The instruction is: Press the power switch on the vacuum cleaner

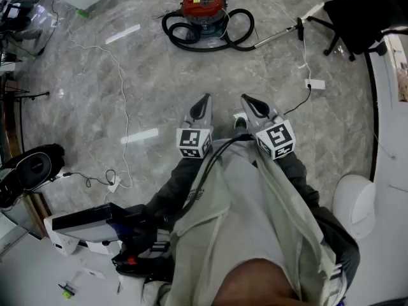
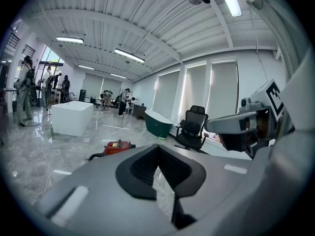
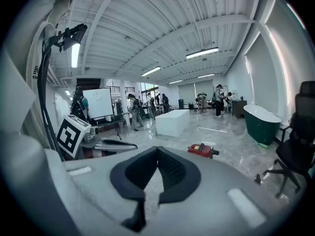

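Fingers (image 1: 201,111) of left gripper (image 1: 205,98) and right gripper (image 1: 245,98) clenched empty; vacuum cleaner (image 1: 204,5) well ahead.

The vacuum cleaner (image 1: 203,5) sits far off on the floor and looks very small. Its switch is too small to pick out. In the left gripper view, the left gripper (image 2: 158,146) covers the bottom of the red vacuum cleaner. The far end of the long pipe (image 1: 274,37), beside the black chair (image 1: 357,11), is too small to make out. The top edge cuts off the chair. A black thing (image 1: 29,167) is cut by the left edge, and I cannot tell what it is. The person's hands are hidden under the sleeves (image 1: 299,171). The people (image 3: 133,109) far back in both gripper views are too small and fuzzy to tell apart.
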Tool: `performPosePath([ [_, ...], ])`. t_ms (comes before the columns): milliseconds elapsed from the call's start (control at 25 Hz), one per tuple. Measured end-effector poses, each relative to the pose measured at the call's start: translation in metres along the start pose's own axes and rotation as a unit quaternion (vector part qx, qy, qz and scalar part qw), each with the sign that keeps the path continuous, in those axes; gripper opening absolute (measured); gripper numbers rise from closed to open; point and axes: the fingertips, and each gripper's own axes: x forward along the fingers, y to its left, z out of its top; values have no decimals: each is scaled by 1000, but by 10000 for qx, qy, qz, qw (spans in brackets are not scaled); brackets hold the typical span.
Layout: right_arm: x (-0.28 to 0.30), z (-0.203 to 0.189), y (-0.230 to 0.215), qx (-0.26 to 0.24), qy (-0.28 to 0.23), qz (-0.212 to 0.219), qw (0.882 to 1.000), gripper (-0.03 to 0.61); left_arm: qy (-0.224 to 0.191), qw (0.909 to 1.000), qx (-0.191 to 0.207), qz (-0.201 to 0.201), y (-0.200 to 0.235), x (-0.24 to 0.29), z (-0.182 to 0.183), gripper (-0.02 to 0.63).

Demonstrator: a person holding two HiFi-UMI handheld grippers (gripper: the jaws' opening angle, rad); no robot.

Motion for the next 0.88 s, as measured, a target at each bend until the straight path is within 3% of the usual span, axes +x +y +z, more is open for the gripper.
performPosePath([
  [880,12,3,0,287,-155,-293,9990,2,-79,10000,20,-11,24,-9,5,6],
])
